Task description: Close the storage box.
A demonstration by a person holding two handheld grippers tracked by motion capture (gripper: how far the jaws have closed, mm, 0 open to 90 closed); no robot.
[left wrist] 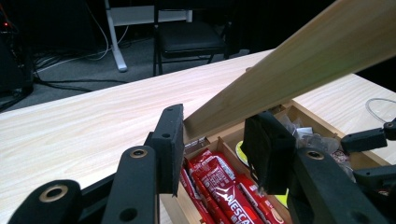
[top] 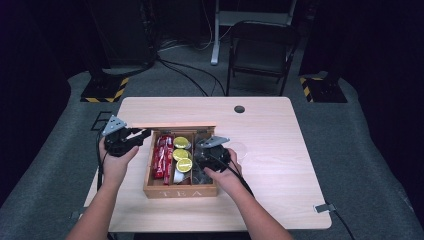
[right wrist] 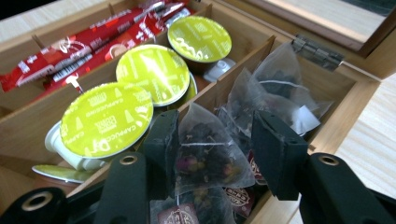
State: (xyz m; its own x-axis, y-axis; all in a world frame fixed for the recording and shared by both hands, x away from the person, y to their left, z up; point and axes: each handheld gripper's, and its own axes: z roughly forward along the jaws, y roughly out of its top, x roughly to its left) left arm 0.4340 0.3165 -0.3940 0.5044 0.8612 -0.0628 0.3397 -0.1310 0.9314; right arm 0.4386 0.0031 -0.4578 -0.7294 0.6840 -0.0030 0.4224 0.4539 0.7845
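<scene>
While the left gripper (left wrist: 212,140) clenched the tea box lid (left wrist: 299,60) up, the right gripper's (right wrist: 212,144) released jaws flanked a pyramid tea bag (right wrist: 205,149), not yet gripped.

The tea box (top: 180,191) sits mid-table; right of it the table (top: 280,165) lies bare, while its raised lid (top: 172,126) blocks the far side.

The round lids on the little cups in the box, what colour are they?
The coffee capsule lids are lime green with pale print, clearest in the right gripper view.
</scene>
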